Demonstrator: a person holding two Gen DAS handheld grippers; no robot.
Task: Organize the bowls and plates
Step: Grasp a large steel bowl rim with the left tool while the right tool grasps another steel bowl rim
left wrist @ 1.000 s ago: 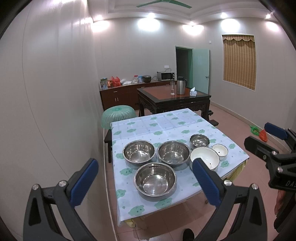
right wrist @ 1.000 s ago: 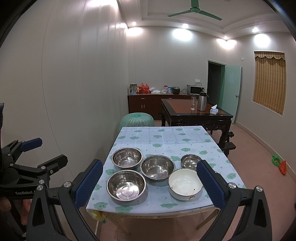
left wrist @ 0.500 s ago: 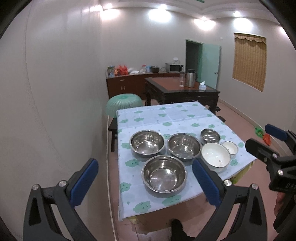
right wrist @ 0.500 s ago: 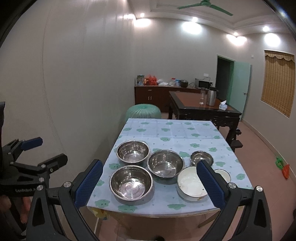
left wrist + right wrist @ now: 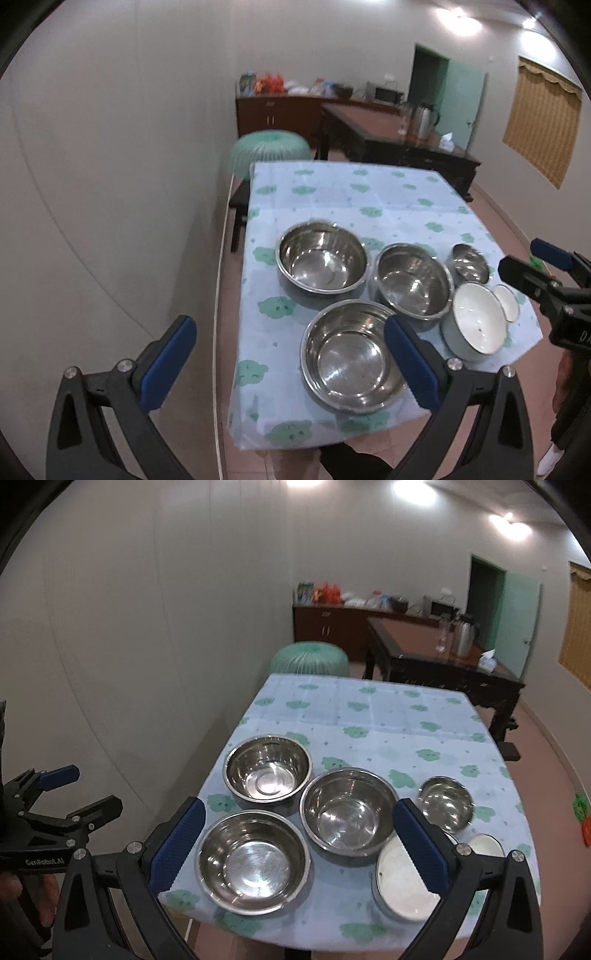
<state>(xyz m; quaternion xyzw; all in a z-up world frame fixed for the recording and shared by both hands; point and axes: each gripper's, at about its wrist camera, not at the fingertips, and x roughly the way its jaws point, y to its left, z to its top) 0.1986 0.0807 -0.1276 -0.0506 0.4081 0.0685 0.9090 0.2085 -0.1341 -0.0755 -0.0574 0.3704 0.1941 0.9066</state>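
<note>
Both tools are held above the near edge of the table (image 5: 369, 709), nothing gripped: the left tool (image 5: 288, 354) has its blue pads spread wide, and the right tool (image 5: 299, 834) is spread just as wide.

The bowls sit clustered by the near edge. The nearest steel bowl (image 5: 253, 862) is at the near left corner, a second large steel bowl (image 5: 267, 768) is behind it, and a middle steel bowl (image 5: 349, 810) lies to their right, its rim very close to both. The small steel bowl (image 5: 447, 803) stands toward the right edge. The white bowl (image 5: 474, 319) is at the near right corner with a little white dish (image 5: 508, 302) just beside it.

The step in hand looks like the approach for a first pick, probably to nest the bowls by size. Thin, slick steel rims want a pinch across the wall, one pad inside and one outside, coming in from the open side away from the neighbouring bowls. The white bowl near the edge could slide off if nudged, so lift it straight up.
</note>
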